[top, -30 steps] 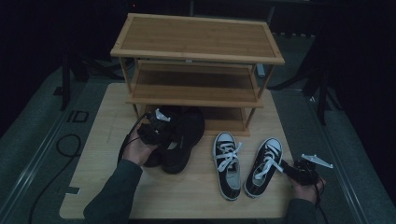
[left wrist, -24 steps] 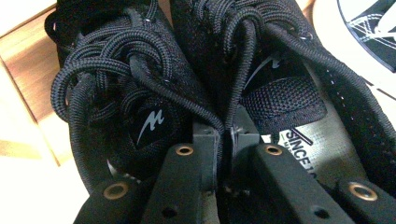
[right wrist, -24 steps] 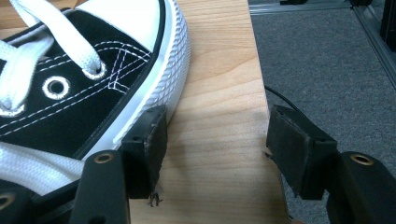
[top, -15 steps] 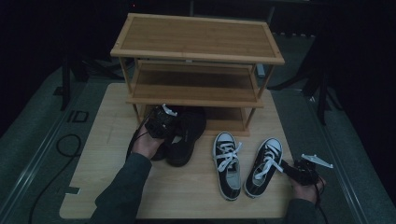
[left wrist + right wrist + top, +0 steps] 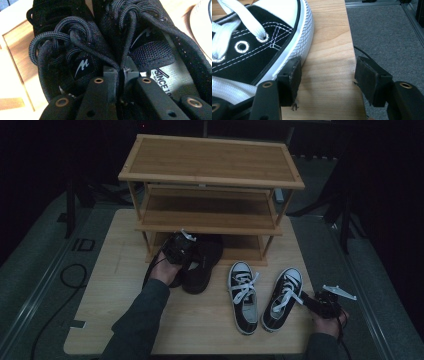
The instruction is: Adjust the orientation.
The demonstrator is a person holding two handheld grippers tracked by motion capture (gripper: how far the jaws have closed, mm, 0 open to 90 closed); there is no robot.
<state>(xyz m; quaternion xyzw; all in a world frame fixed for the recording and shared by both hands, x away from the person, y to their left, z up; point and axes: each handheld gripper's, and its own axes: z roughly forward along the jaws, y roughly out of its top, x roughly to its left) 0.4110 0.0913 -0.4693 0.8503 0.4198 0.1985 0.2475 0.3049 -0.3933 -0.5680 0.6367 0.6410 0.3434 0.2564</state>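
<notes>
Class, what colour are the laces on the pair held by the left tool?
Black laces, clearest in the left gripper view.

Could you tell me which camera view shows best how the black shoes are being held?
The left gripper view: the left gripper pinches the black shoes together by their inner edges. The high view shows them small and dark; the right gripper view faces a sneaker.

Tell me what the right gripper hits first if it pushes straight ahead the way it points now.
Probably nothing solid at once. The right gripper stands open over the bare wooden table, with the black-and-white sneaker just beside its left jaw. Going straight on, that jaw would likely scrape the sneaker's white rubber edge; depth is hard to judge.
</notes>
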